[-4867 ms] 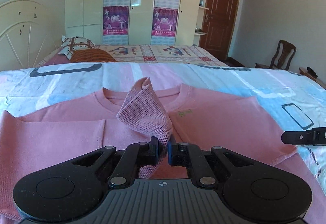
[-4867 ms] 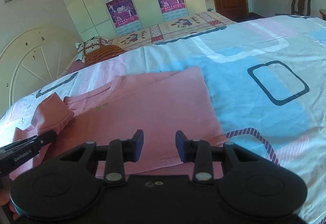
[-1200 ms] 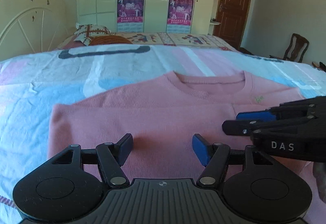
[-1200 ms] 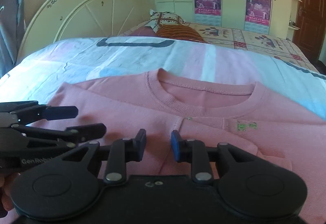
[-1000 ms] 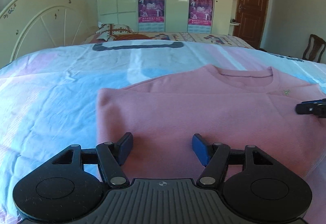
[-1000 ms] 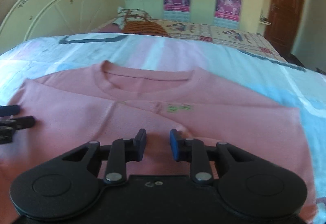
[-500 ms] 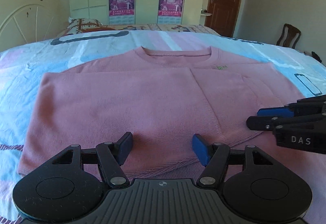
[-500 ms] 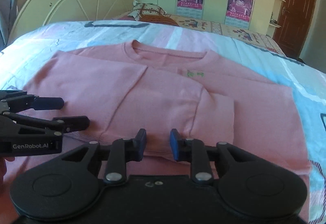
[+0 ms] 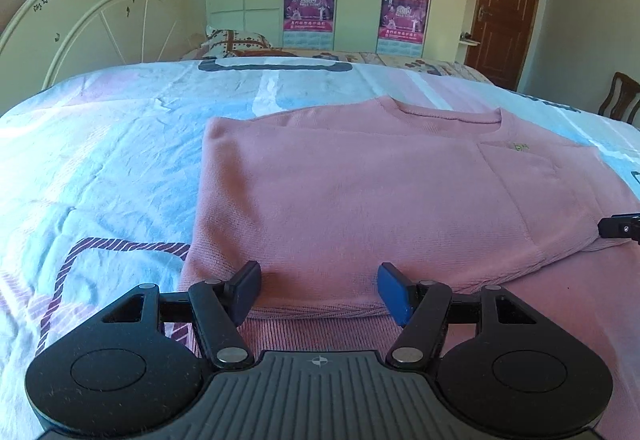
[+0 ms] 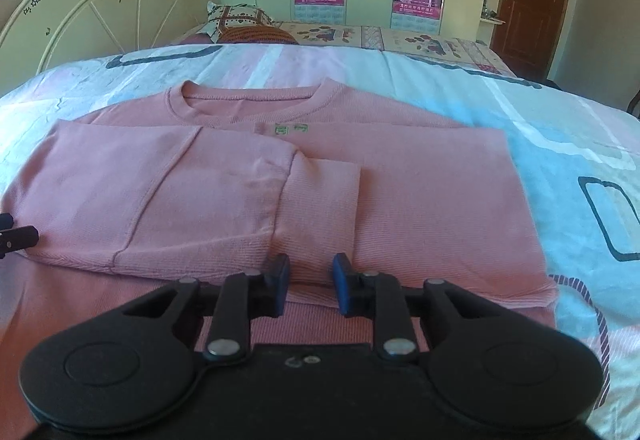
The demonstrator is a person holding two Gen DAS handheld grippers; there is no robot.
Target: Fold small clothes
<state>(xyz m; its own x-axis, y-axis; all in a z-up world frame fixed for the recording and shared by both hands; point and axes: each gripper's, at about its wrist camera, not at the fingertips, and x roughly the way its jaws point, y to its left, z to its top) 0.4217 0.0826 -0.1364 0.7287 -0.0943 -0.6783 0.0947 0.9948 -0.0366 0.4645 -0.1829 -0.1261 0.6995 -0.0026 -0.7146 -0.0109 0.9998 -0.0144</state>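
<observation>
A soft, light pink sweater [image 10: 400,200] lies mid-frame on the bed [image 9: 100,160], sleeves folded inward, best pinched at its near hem; left gripper [image 9: 318,290] jaws half-open, right gripper [image 10: 308,288] jaws narrowly apart, both empty.

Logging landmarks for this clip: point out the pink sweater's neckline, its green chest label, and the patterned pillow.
neckline [image 10: 256,96], right wrist view, on the ribbed collar band.
green chest label [image 10: 291,128], right wrist view, on the embroidery.
patterned pillow [image 10: 236,17], right wrist view, on its top face.

Bright daylight, sharp focus, fisheye bending, dark corners.
</observation>
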